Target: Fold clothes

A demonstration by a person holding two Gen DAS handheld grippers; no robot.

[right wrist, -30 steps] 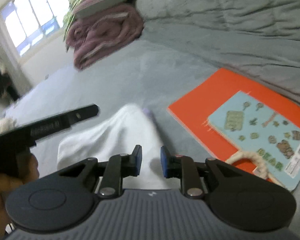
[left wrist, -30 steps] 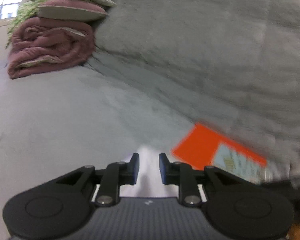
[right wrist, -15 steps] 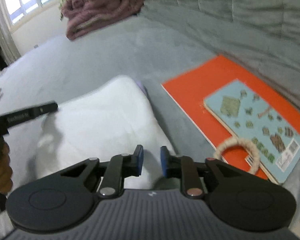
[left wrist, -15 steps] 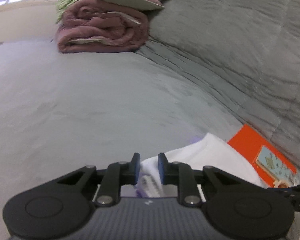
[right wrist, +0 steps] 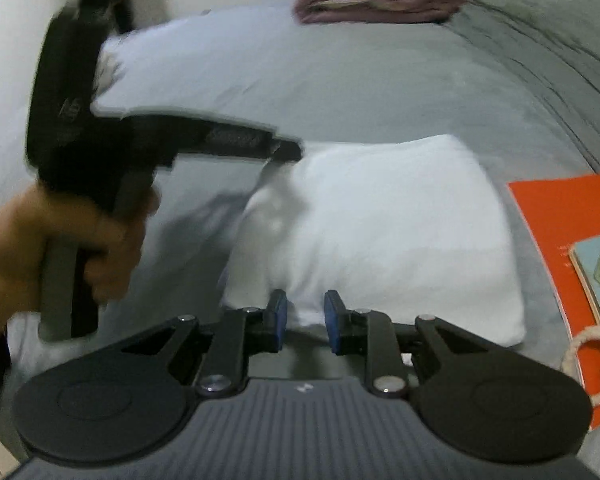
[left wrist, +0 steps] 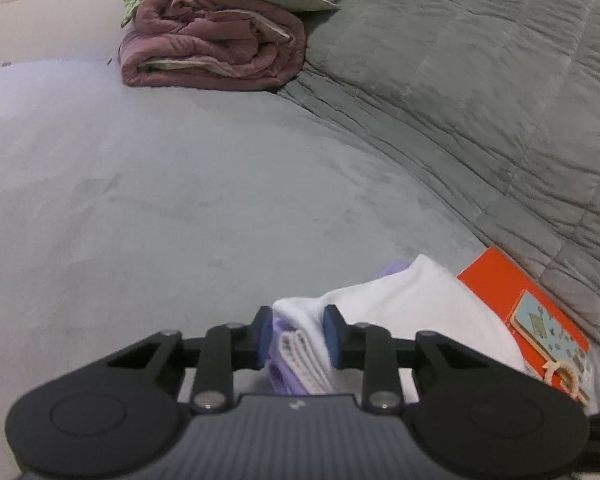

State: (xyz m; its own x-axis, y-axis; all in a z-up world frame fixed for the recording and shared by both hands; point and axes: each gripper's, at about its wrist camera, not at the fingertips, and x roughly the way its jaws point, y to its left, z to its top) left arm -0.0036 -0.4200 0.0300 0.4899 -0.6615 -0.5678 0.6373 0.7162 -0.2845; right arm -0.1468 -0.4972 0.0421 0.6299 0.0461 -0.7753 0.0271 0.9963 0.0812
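A white garment (left wrist: 420,300) with a lavender layer under it lies folded on the grey bed (left wrist: 180,180). My left gripper (left wrist: 299,336) is shut on its bunched corner, white and lavender cloth pinched between the blue pads. In the right wrist view the garment (right wrist: 380,232) is a flat rectangle. The left gripper (right wrist: 288,152), held by a hand (right wrist: 60,240), lifts its far left corner. My right gripper (right wrist: 305,318) is open at the garment's near edge, with nothing pinched.
An orange book (right wrist: 560,220) with a blue puzzle board (left wrist: 548,324) and a rope ring (right wrist: 588,356) lies right of the garment. A rolled maroon quilt (left wrist: 212,52) sits at the far end. A grey comforter (left wrist: 460,80) rises along the right.
The left gripper swung left and lifted the garment's corner, its jaws now a little wider around bunched cloth. The right gripper drew back from above the garment to its near edge.
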